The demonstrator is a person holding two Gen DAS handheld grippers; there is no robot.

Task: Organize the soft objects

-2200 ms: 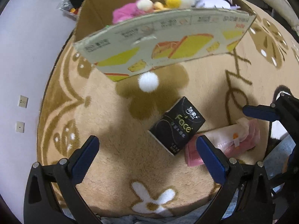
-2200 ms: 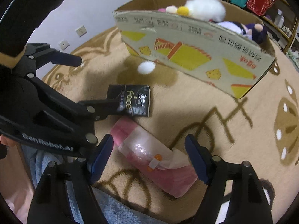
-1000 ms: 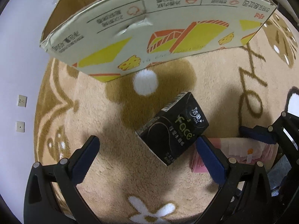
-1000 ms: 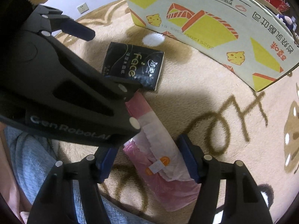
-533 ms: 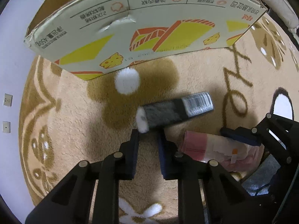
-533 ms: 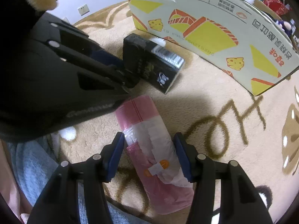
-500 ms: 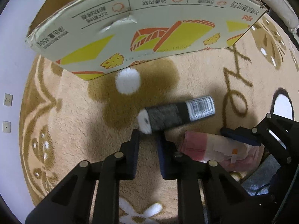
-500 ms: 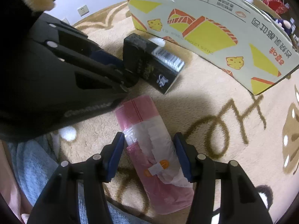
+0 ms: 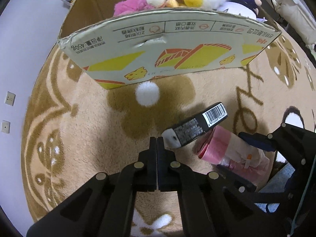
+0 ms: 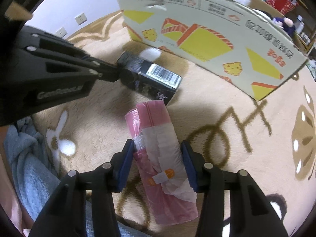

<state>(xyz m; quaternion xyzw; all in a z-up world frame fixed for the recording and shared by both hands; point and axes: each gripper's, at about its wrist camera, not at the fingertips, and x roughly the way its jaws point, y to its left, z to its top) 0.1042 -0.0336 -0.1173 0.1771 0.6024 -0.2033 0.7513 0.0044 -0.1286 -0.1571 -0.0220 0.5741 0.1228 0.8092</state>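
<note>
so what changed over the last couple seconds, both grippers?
The left gripper shut on an end flap of the black tissue pack, tipping it from flat onto its edge and lifting that end. The right gripper came down around the pink tissue pack; its jaws are closing on it. The cardboard box, its plush toys and the rug stayed put.
</note>
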